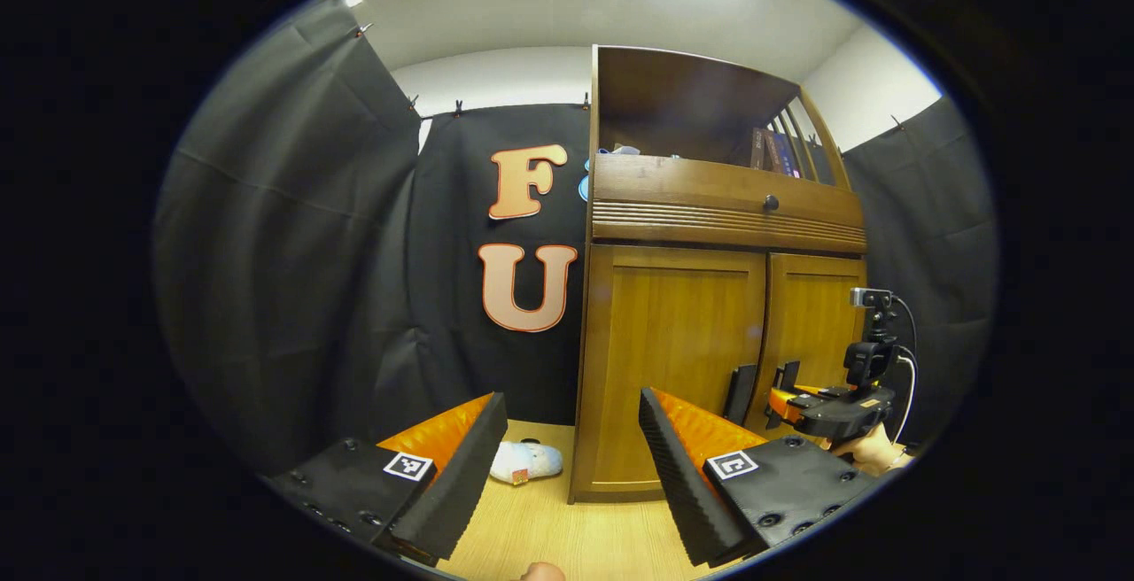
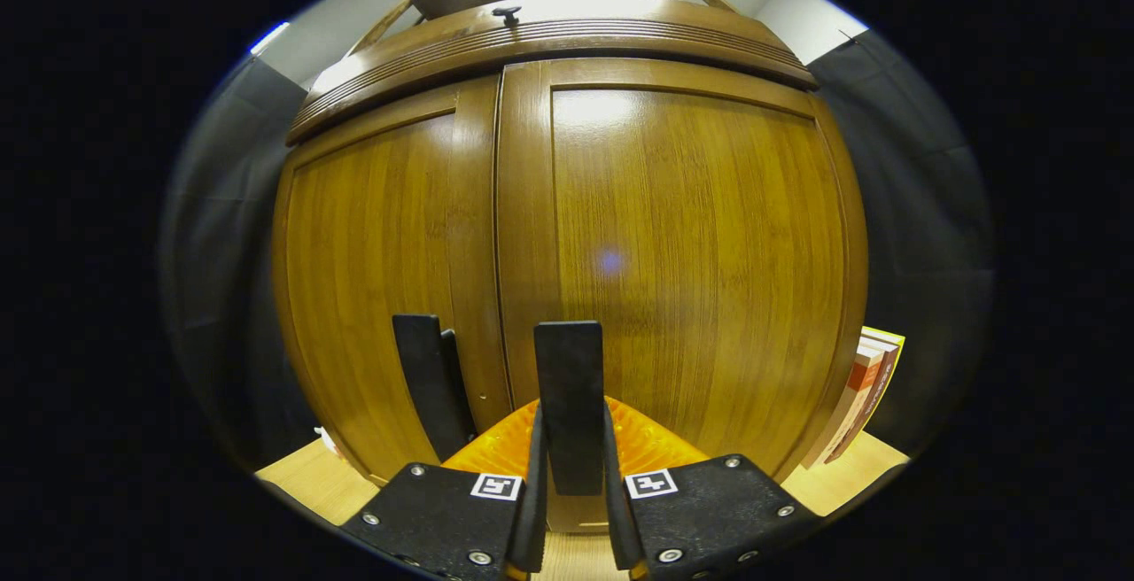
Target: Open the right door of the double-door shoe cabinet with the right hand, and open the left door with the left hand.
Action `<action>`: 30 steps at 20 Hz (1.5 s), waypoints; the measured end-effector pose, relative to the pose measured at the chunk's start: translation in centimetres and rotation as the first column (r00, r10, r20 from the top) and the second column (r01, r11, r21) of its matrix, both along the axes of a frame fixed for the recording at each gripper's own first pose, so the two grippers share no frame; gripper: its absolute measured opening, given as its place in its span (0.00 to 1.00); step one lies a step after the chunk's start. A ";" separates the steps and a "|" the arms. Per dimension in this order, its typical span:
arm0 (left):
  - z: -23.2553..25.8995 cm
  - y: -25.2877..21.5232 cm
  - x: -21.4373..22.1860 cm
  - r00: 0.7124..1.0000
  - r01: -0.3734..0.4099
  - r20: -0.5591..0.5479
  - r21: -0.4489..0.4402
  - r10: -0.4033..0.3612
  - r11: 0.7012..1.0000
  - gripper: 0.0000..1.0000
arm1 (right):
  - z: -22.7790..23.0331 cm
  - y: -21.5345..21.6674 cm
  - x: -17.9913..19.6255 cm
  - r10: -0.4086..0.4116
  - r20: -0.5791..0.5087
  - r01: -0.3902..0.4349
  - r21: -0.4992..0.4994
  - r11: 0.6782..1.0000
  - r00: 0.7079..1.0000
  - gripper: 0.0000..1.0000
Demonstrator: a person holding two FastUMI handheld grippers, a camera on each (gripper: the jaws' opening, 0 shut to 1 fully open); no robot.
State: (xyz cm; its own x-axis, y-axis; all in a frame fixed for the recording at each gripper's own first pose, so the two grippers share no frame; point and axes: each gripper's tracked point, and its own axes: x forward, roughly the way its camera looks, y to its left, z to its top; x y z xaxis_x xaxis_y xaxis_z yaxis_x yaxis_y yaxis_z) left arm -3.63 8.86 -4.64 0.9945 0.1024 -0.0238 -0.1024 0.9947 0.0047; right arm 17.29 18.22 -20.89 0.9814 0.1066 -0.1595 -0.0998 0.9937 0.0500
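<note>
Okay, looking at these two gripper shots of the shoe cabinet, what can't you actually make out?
- Inside of the shoe cabinet: hidden in both views by its closed doors.
- Right door handle: its lower end sits between the right gripper jaws in the right gripper view.
- Books on the top shelf: too small in the left gripper view.
- White object on the floor: partly behind the left gripper.

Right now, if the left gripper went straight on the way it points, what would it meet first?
Probably the cabinet's left edge, or the black cloth wall just beside it; depth is unclear. The left gripper is open, well short of the left door.
</note>
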 end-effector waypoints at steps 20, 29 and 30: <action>-0.3 -3.5 -2.9 0.999 0.050 -0.010 -0.008 -0.050 0.999 0.99 | 2.2 -5.9 -12.1 0.041 -0.019 -0.041 0.023 0.999 0.999 0.23; 0.1 -5.6 -4.9 0.996 0.085 -0.001 -0.004 -0.085 0.996 0.99 | 3.3 -9.9 -16.2 0.002 -0.003 -0.002 -0.037 0.999 1.000 0.12; 0.2 -5.8 -5.0 0.996 0.089 0.003 -0.004 -0.089 0.996 0.94 | 3.3 -10.4 -16.6 -0.004 0.002 0.004 -0.049 0.999 1.000 0.15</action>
State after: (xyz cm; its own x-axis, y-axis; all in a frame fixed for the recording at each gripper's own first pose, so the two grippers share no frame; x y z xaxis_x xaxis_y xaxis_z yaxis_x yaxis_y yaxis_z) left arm -8.59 3.03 -4.47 0.9997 0.0135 -0.0216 -0.0135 0.9999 0.0000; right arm 0.64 7.79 -17.62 0.9821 0.0945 -0.1630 -0.0956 0.9954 0.0008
